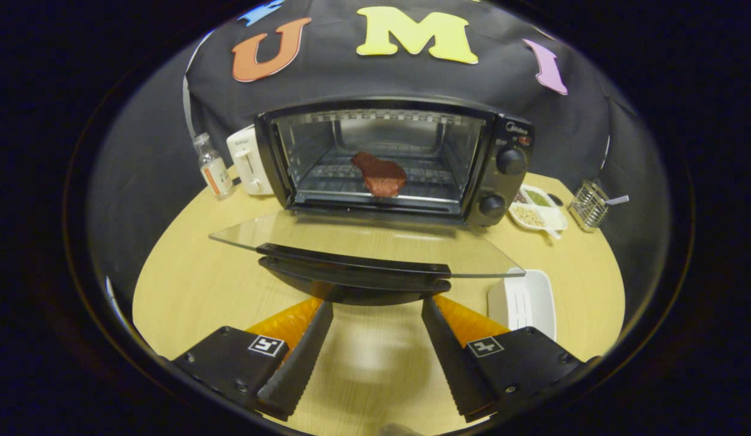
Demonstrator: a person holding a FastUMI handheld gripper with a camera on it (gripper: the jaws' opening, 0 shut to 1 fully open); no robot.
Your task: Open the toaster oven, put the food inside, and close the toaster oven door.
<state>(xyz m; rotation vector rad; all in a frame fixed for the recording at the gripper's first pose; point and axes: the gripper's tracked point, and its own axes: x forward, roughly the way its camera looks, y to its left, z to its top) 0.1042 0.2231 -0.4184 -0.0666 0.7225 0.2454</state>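
The black toaster oven (502, 151) stands at the back of the round wooden table (188, 284). Its glass door (363, 239) is folded down flat, and the door's black handle (351, 261) faces me. A reddish-brown piece of food (380, 174) lies on the wire rack inside the oven. My gripper (375, 309) is open, its fingertips just below and under the handle's front edge, with nothing held between them.
A white dish (524, 301) lies on the table beyond my right finger. A small bottle (213, 166) and a white toaster (248, 160) stand left of the oven. A divided plate (536, 209) of food and a wire basket (588, 204) sit to its right.
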